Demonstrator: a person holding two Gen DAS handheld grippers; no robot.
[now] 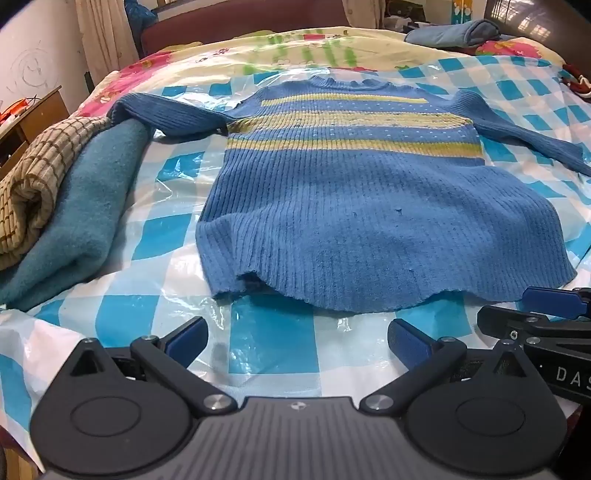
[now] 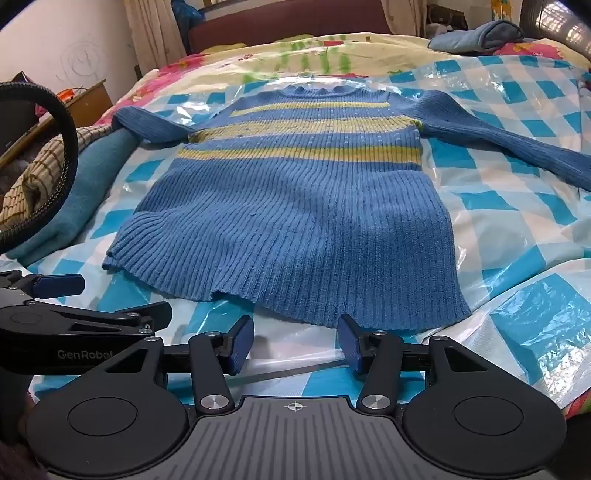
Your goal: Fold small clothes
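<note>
While both grippers hung short of the hem, I had the blue striped sweater (image 1: 340, 206) lying flat and face-up on the checked plastic sheet (image 1: 273, 347), collar at twelve o'clock, hem at six, both sleeves spread out to nine and three. My left gripper (image 1: 295, 338) stood spread wide and held nothing; my right gripper (image 2: 295, 345) was likewise parted and empty, its pads just off the hem. No fold looked begun, so I judged the first step to be a sleeve or side fold. To do it well, I reckoned each gripper should pinch only the knit, not the slick sheet beneath, and take the ribbed edge through both layers so the back would not lag behind. The hem rippled and gaped slightly near seven o'clock, which could let one layer slip free. The left sleeve (image 1: 166, 114) ran up onto a teal blanket (image 1: 85, 206) at nine o'clock, beside a tan checked cloth (image 1: 37, 177), and might drag on them. A folded blue garment (image 1: 458, 33) sat well apart at one o'clock, out of the way. The crinkled sheet could bunch under any sliding pull.
</note>
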